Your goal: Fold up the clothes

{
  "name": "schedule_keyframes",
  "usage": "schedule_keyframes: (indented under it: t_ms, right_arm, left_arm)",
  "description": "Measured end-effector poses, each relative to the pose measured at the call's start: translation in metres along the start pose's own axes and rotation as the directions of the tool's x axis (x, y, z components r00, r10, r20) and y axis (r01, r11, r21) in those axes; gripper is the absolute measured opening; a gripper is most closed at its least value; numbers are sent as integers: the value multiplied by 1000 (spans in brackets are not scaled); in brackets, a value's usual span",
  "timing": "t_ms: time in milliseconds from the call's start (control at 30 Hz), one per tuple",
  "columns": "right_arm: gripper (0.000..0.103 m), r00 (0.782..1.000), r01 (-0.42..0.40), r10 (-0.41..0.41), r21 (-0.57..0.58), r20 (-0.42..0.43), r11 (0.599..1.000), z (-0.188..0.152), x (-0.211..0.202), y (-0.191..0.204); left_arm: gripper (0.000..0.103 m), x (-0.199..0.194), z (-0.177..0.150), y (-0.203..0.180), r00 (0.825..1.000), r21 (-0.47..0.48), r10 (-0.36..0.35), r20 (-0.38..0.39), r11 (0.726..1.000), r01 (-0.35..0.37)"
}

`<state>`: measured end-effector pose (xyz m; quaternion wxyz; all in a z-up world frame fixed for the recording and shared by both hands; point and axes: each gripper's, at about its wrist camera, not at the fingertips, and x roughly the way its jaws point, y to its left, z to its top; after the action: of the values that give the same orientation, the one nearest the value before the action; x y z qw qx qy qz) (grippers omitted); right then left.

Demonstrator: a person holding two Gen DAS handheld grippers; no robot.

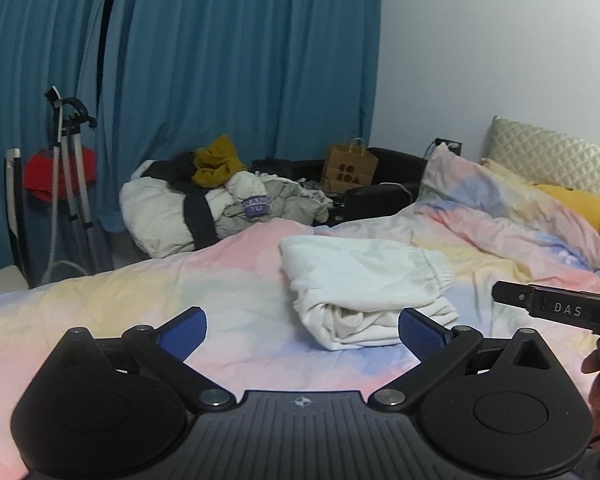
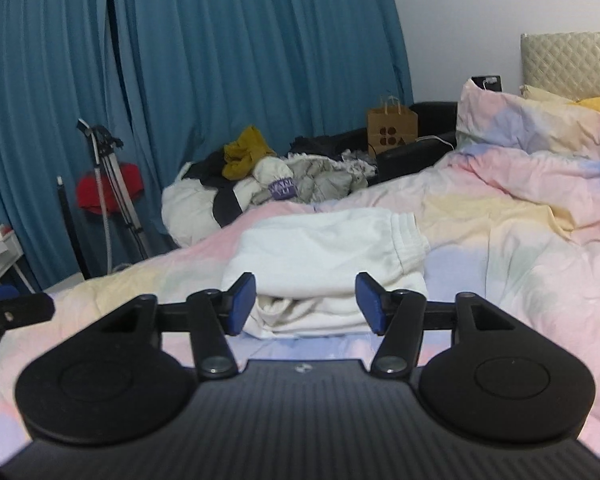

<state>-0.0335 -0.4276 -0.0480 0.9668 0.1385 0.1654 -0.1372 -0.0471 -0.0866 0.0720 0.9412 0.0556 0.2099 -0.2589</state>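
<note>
Garment: the white garment (image 1: pixel 364 288) lies folded into a thick bundle on the duvet (image 1: pixel 140 300), centre of the left wrist view, elastic waistband toward the right of the frame, loose layered edges facing the grippers.
Left gripper: the left gripper (image 1: pixel 302 330) hangs low centre of its frame with its blue pads (image 1: pixel 182 330) spread as wide as they go, nothing between them. It touches no cloth; the bundle sits beyond the fingertips.
Right gripper: the right gripper (image 2: pixel 306 304) shows its tongs part open, empty, pads apart from the fabric. The garment (image 2: pixel 324 256) fills the gap behind them in the right wrist view, but it lies on the bed, not in a pinch.
Why so: both tools look let go and drawn off, which I judge fits a fold just laid down; wide jaws keep the pads from snagging the layers.
Neighbour: the right tool's black finger pokes in at the right edge of the left view, so the two hands sit side by side.
Progress: this piece looks done, or close.
Next pile: heaped clothes (image 1: pixel 204 200) wait in the middle left of the frame, past the bed's far edge, under the blue curtain (image 1: pixel 240 60).
Risk: the open lower edges could slump if nudged.
</note>
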Motion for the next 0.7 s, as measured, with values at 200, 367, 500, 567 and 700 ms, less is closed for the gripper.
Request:
schedule_keyframes:
  t_ms: [200, 367, 500, 567, 700]
  right_arm:
    - [79, 1000, 24, -24, -48, 12, 999, -15, 6, 10]
    - [103, 999, 42, -41, -91, 15, 995, -26, 14, 13]
    - [103, 998, 66, -67, -110, -6, 992, -34, 20, 14]
    - [103, 998, 64, -64, -100, -2, 993, -35, 20, 12]
    - [103, 998, 62, -62, -58, -8, 996, -34, 21, 5]
  left_arm:
    - [103, 1, -8, 5, 1000, -9, 7, -13, 1000, -7]
    - [103, 8, -10, 5, 1000, -9, 10, -19, 1000, -10]
    - [103, 13, -12, 4, 1000, -12, 13, -22, 1000, -13]
    - [103, 15, -13, 3, 1000, -14, 12, -25, 1000, -12]
    - [103, 16, -16, 1, 1000, 2, 21, -23, 1000, -21]
